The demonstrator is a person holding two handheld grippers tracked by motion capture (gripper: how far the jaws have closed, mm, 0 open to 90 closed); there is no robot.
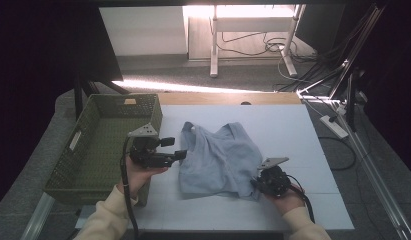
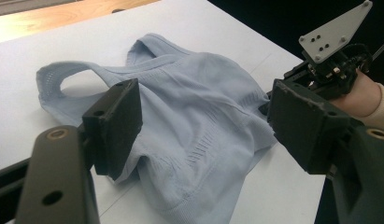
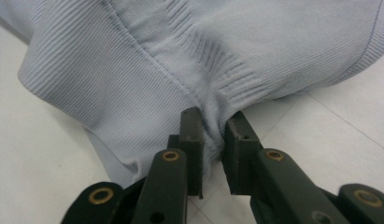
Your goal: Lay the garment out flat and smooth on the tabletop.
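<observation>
the white surface (image 1: 293,150) carries a green basket (image 1: 100,145) at its left edge, standing partly over that edge. a pale blue ribbed top (image 1: 218,160) lies crumpled near the middle of the surface, straps toward the far edge, hem toward the near edge.

the left tongs (image 1: 183,153) are held in the person's left hand (image 1: 138,175), just beside the left side of the top, between basket and top, clear of the cloth. in the left gripper view the two jaws stand wide apart with the top (image 2: 194,121) lying beyond them and nothing gripped.

the right tongs (image 1: 254,184) sit at the near right corner of the top, held in the right hand (image 1: 285,197). in the right gripper view the right tongs (image 3: 213,135) are closed on a gathered fold of the top (image 3: 157,60) at its ribbed hem; the pads (image 3: 192,135) press the cloth from both sides.
</observation>
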